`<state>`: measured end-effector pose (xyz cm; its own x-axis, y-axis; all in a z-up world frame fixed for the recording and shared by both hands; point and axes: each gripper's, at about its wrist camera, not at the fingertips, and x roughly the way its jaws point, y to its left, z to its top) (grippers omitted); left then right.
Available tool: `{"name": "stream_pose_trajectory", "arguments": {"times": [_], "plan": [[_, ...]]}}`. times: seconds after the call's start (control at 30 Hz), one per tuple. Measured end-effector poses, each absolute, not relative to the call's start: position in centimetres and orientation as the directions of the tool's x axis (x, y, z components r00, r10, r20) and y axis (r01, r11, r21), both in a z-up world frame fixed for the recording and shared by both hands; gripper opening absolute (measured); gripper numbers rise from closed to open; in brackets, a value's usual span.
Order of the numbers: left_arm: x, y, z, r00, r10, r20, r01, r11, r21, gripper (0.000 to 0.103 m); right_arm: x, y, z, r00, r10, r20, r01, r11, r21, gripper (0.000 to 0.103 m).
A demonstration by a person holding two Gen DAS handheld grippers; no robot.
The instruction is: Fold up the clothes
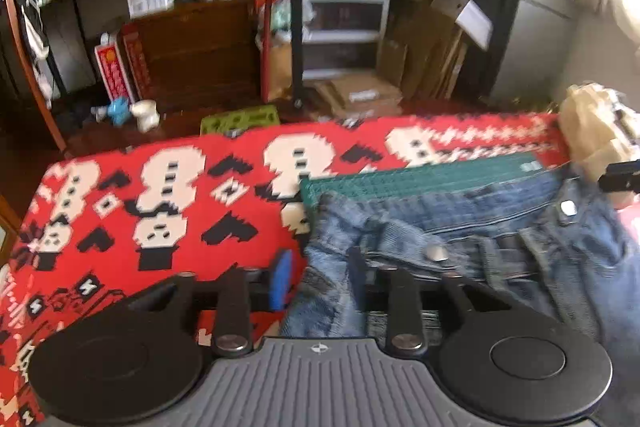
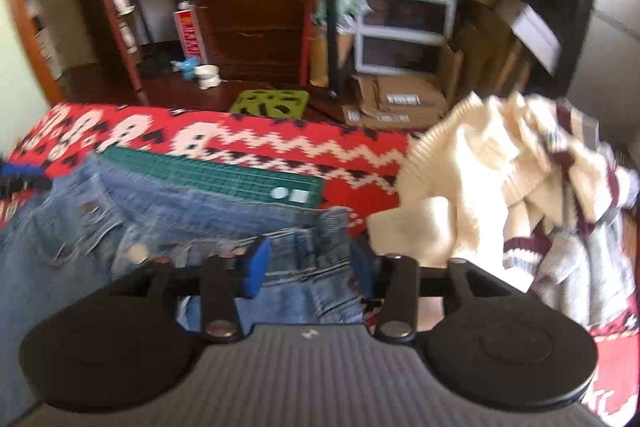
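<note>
A pair of blue jeans (image 1: 460, 227) lies with its waistband across a green cutting mat (image 1: 420, 175) on the red patterned cover (image 1: 160, 195). My left gripper (image 1: 319, 273) stands open at the waistband's left corner, with bunched denim filling the gap between its fingers. In the right wrist view the jeans (image 2: 180, 203) spread to the left. My right gripper (image 2: 309, 265) is open around the waistband's right end, blue pads (image 2: 256, 267) apart and denim between them.
A cream knit sweater with maroon stripes (image 2: 500, 179) is heaped at the right of the cover, close to my right gripper. Beyond the far edge are shelves, a white drawer unit (image 2: 404, 11), cardboard boxes (image 2: 396, 99) and a green stool (image 2: 272, 105) on the floor.
</note>
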<state>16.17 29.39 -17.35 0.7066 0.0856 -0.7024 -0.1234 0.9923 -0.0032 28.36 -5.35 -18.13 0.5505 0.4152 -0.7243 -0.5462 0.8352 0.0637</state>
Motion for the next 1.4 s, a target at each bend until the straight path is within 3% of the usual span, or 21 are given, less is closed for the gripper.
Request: {"name": "stream_pose_trajectory", "arguments": {"times": [0.17,0.23,0.3,0.67,0.83,0.93,1.13,1.4], "plan": [[12.8,25.8,-15.7,0.728,0.035,-0.684,-0.073,0.997,-0.027,0.062,23.1,-5.1,-16.3,0.530,0.472,-0.705,-0.610,0.789,0.069,0.089],[11.3,24.0,-15.5,0.729,0.008,-0.684,-0.050,0.998,-0.042,0.065,20.8,-4.7,-16.2,0.517,0.487,-0.704,-0.618,0.782,0.087,0.092],[10.0,22.3,-15.6,0.723,-0.011,-0.691,-0.038,0.998,-0.056,0.071,18.7,-4.7,-16.4,0.515,0.488,-0.705,-0.615,0.783,0.093,0.102],[3.3,15.9,-19.3,0.654,0.010,-0.756,-0.075,0.996,-0.051,0.073,8.7,-5.7,-19.8,0.543,0.404,-0.736,-0.565,0.824,0.036,0.102],[2.1,14.6,-20.7,0.631,0.066,-0.773,-0.076,0.997,0.023,0.074,6.2,-5.6,-21.9,0.524,0.365,-0.770,-0.573,0.819,-0.001,0.102],[2.2,14.8,-21.4,0.605,0.083,-0.792,-0.104,0.994,0.025,0.079,5.9,-5.5,-23.1,0.514,0.339,-0.788,-0.554,0.833,-0.003,0.102],[2.6,15.4,-21.9,0.571,0.122,-0.812,-0.166,0.986,0.031,0.102,5.6,-5.8,-23.6,0.546,0.346,-0.763,-0.508,0.861,0.027,0.103],[2.7,15.7,-21.9,0.564,0.121,-0.817,-0.181,0.983,0.020,0.103,6.2,-5.5,-23.3,0.539,0.322,-0.779,-0.482,0.876,0.028,0.103]]}}
